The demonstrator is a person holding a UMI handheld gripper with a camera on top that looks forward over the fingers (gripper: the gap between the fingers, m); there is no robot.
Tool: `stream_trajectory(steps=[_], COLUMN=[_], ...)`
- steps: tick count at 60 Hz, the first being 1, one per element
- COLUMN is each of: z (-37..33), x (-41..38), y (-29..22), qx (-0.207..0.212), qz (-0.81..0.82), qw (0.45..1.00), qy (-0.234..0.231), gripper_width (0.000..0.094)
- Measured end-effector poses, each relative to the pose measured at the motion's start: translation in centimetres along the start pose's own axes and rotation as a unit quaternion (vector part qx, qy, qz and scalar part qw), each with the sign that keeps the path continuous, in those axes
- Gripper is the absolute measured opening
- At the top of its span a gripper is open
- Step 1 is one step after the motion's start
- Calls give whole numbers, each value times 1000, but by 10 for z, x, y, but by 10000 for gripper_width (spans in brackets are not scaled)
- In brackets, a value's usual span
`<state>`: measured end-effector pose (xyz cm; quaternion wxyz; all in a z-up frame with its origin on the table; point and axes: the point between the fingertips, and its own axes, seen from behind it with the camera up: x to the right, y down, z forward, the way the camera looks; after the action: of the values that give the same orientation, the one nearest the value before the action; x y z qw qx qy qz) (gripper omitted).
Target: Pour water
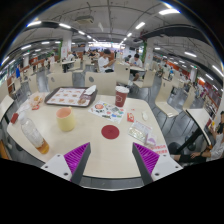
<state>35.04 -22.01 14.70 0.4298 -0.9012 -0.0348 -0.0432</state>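
My gripper [112, 158] hovers over the near edge of a pale table [100, 150], fingers spread wide with nothing between the purple pads [76, 155]. A clear bottle with an orange base [33, 135] stands tilted in view beyond the left finger. A cup of yellowish drink [66, 119] sits further ahead on the left. A red paper cup [121, 96] stands at the far side. A round red coaster [110, 131] lies just ahead of the fingers.
A tray with a printed liner [70, 97] sits at the far left. A paper mat [105, 110] and wrapped items [140, 132] lie right of centre. Chairs [166, 108] surround the table. People sit at tables beyond [104, 62].
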Motion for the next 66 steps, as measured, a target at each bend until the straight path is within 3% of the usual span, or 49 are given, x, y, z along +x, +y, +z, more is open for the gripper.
stream_trajectory(steps=[19,35,47,59,66], z=[-21,-30,2,53,81], x=[-46,-190,-292,-317,-316], y=[55,93,60,18,11], qx=[-25,-17,32,81,93], qz=[14,47,66,71,79], qw=[998,999,997,994,992], qy=[47,19,-25,-16,-10], gripper_width=[851,851,853,846,717])
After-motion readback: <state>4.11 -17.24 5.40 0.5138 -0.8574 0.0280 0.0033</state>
